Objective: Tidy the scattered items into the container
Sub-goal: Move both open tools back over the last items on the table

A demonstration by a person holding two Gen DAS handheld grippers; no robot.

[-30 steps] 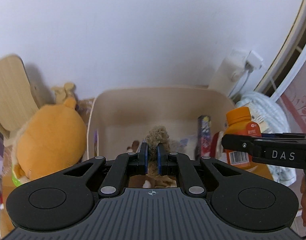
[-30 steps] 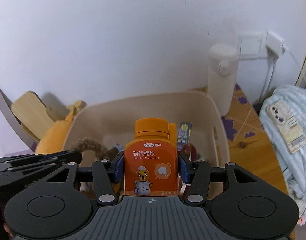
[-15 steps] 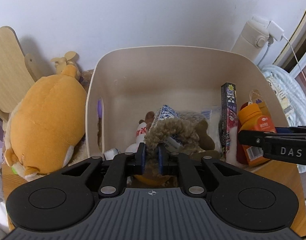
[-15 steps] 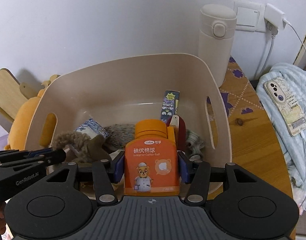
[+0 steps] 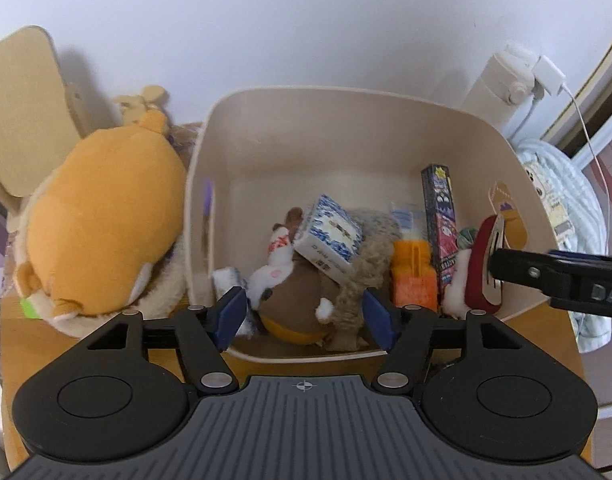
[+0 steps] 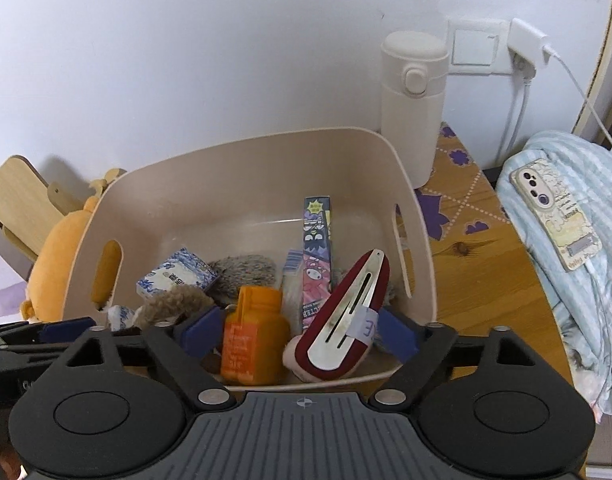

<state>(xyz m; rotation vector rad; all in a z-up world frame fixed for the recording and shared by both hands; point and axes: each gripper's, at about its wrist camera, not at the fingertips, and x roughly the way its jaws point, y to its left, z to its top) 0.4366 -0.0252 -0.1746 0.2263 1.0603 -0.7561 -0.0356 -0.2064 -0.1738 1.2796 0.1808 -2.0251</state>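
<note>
1. The left hand-held gripper (image 5: pixel 303 316) is hanging with its jaws spread wide and gripping nothing, just over the near wall of the beige container (image 5: pixel 358 98); the brown plush toy (image 5: pixel 295 300) is lying inside, directly beyond its blue fingertips (image 5: pixel 230 314).
2. The right hand-held gripper (image 6: pixel 295 332) is likewise gaping wide and empty; the orange bottle (image 6: pixel 251 338) is standing in the container between its fingers, free of both pads as far as the view shows.
3. Also lying in the container are a blue-and-white box (image 5: pixel 330 238), a tall cartoon carton (image 6: pixel 317 256) and a large red hair clip (image 6: pixel 346 320) leaning against the near right corner.
4. Risk, as I judge it: either open finger is sitting close to the near rim, so a careless pull backward could be hooking the wall and dragging or tipping the container; the bottle could be toppling if a pad is brushing it.
5. The two grippers are working side by side, so a sideways swing could be knocking one into the other.
6. Open room is lying upward and toward the person; the orange plush (image 5: pixel 101 216) is crowding the left wall, the white flask (image 6: pixel 414 96) is standing just behind the right corner, and the tabletop (image 6: pixel 478 264) is showing a bare strip on the right.
</note>
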